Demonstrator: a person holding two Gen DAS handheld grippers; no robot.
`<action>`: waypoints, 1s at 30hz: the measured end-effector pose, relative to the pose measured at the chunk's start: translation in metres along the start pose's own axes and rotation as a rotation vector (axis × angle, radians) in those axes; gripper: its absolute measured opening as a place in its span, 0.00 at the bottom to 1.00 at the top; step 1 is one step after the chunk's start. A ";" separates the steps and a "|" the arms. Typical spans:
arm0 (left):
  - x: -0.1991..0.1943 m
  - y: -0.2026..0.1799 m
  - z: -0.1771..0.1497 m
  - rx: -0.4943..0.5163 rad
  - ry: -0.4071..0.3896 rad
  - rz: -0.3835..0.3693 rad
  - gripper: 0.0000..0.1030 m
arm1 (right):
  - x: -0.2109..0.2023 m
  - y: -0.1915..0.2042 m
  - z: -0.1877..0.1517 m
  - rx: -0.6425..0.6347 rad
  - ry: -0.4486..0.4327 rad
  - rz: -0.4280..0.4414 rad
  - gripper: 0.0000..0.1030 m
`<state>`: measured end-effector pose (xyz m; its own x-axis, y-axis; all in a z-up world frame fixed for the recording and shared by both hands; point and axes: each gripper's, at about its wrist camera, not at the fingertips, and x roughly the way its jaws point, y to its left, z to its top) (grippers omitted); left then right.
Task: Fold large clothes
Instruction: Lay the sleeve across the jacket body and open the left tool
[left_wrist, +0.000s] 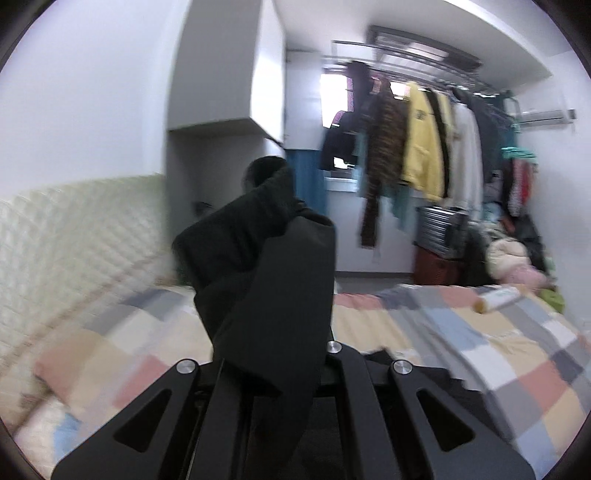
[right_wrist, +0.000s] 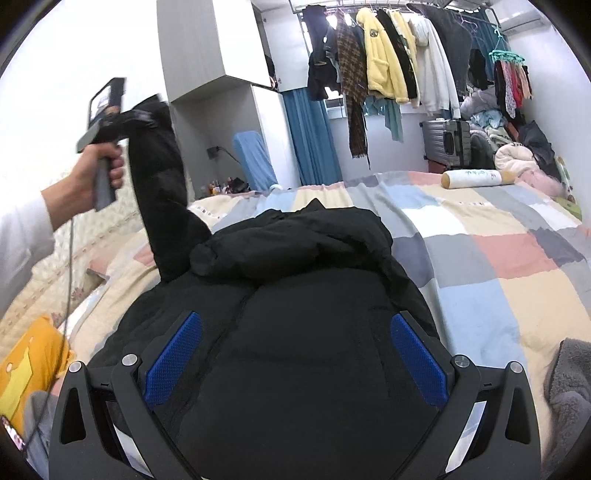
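A large black puffer jacket lies on the checked bedspread, its hood bunched at the far end. My left gripper is shut on the jacket's sleeve and holds it raised high above the bed at the left. In the left wrist view the sleeve hangs between the fingers and hides them. My right gripper is open, its blue pads spread just over the jacket's body, holding nothing.
A roll-shaped pillow lies at the bed's far right. A grey fleece item sits at the near right edge, a yellow item at the near left. A rack of hanging clothes, a suitcase and a tall cabinet stand beyond the bed.
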<state>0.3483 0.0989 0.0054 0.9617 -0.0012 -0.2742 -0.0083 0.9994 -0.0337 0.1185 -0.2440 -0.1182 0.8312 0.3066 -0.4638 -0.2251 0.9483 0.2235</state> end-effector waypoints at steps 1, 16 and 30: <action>0.005 -0.013 -0.009 0.000 0.011 -0.036 0.03 | 0.001 -0.002 0.001 0.008 0.004 0.002 1.00; 0.055 -0.162 -0.135 0.211 0.214 -0.246 0.03 | 0.001 -0.025 -0.010 0.082 0.053 0.035 1.00; 0.104 -0.201 -0.203 0.224 0.365 -0.237 0.02 | 0.016 -0.037 -0.016 0.153 0.117 0.120 1.00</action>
<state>0.3945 -0.1089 -0.2118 0.7708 -0.2014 -0.6044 0.2965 0.9531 0.0605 0.1320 -0.2730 -0.1481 0.7361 0.4328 -0.5205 -0.2317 0.8835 0.4070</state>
